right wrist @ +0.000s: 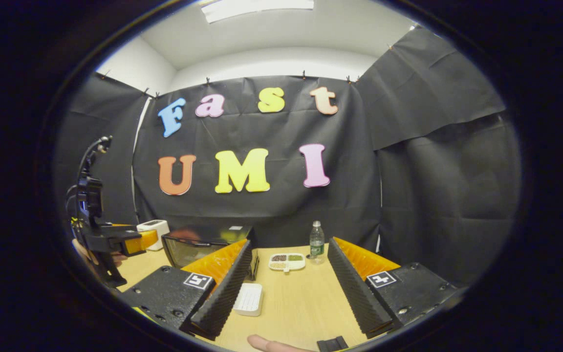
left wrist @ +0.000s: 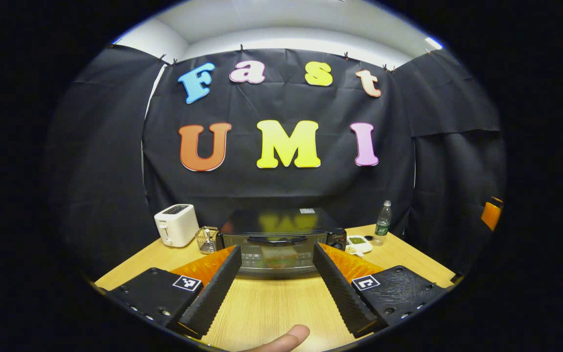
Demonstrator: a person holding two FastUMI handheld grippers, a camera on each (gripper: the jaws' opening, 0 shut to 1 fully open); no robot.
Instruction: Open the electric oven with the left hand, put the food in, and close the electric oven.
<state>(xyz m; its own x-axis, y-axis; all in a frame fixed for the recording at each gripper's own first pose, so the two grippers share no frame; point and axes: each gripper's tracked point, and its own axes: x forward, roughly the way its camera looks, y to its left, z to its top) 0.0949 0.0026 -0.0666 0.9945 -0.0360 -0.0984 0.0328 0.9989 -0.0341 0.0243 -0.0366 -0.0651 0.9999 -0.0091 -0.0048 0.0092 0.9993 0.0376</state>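
Left gripper view: looking straight at the oven (left wrist: pixel 281 239), set at the back of the wooden tabletop (left wrist: pixel 271 308) against the black cloth wall. Black and boxy, with a glossy flat top, a dark curved handle across the upper edge of the glass door, door shut, something pale and blurry behind the glass. Left tool (left wrist: pixel 276 283) held low over the tabletop in front of the oven, fingers wide apart, nothing between them. White toaster (left wrist: pixel 176 225) left of the oven, small wire basket (left wrist: pixel 206 239) between the two. White dish with green contents (left wrist: pixel 358 243) just right of the oven, clear bottle (left wrist: pixel 382 222) beyond the dish. Fingertip (left wrist: pixel 289 337) at the bottom edge.

Right gripper view: oven (right wrist: pixel 203 247) seen from its right, at an angle, door glass reflecting. Right tool (right wrist: pixel 289 293) spread wide, empty, over the tabletop. Divided dish (right wrist: pixel 287 261) and bottle (right wrist: pixel 316 242) right of the oven; flat white ribbed object (right wrist: pixel 249 299) in front of it, content not discernible. Left tool (right wrist: pixel 137 241) left of the oven, hand-held.
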